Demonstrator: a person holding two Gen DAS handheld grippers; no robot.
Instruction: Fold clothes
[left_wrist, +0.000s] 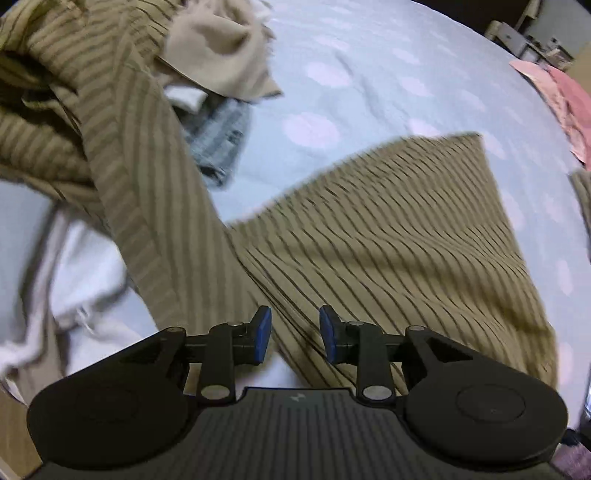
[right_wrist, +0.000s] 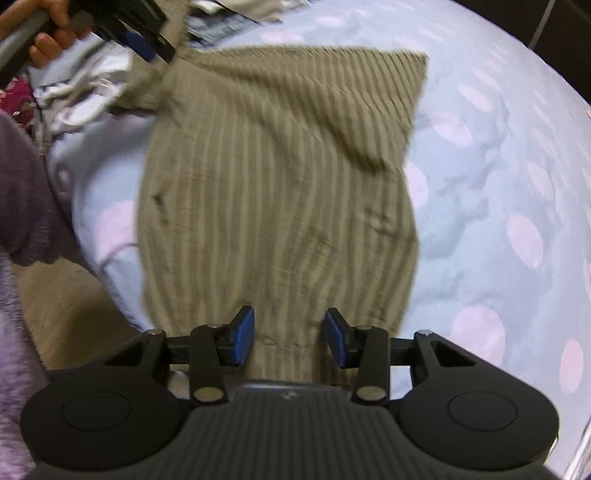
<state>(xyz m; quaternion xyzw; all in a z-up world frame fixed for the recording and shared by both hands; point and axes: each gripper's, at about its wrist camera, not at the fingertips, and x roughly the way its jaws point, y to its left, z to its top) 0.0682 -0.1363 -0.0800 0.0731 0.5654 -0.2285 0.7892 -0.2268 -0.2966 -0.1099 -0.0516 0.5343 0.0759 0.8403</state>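
At the far left of the right wrist view, a hand (right_wrist: 48, 35) grips the handle of the left gripper (right_wrist: 147, 44), which hangs above the far left corner of the striped olive garment (right_wrist: 280, 192). In its own camera, the left gripper (left_wrist: 295, 334) has its blue pads (left_wrist: 263, 332) standing apart with a clear gap; nothing is pinched between them, and only the garment shows through the gap below. No pad can be seen pressing on the cloth.

The striped olive garment (left_wrist: 388, 240) lies spread on the pale blue bedspread (left_wrist: 369, 74) with its pinkish dots. In the left wrist view one long part of it runs up to the far left, where it bunches into folds. Beside that bunch lie a beige cloth (left_wrist: 221, 59) and a grey-blue piece (left_wrist: 221, 140), with a white cloth (left_wrist: 85, 295) at the near left and a pink cloth (left_wrist: 565, 99) at the far right edge.

In the right wrist view the garment's far right corner is turned over into a triangular flap. The right gripper (right_wrist: 290, 336) sits over the garment's near edge, its pads (right_wrist: 243, 334) apart; the cloth passes beneath the gap, and the blur hides whether either pad touches it. A purple sleeve (right_wrist: 22, 192) fills the left edge.
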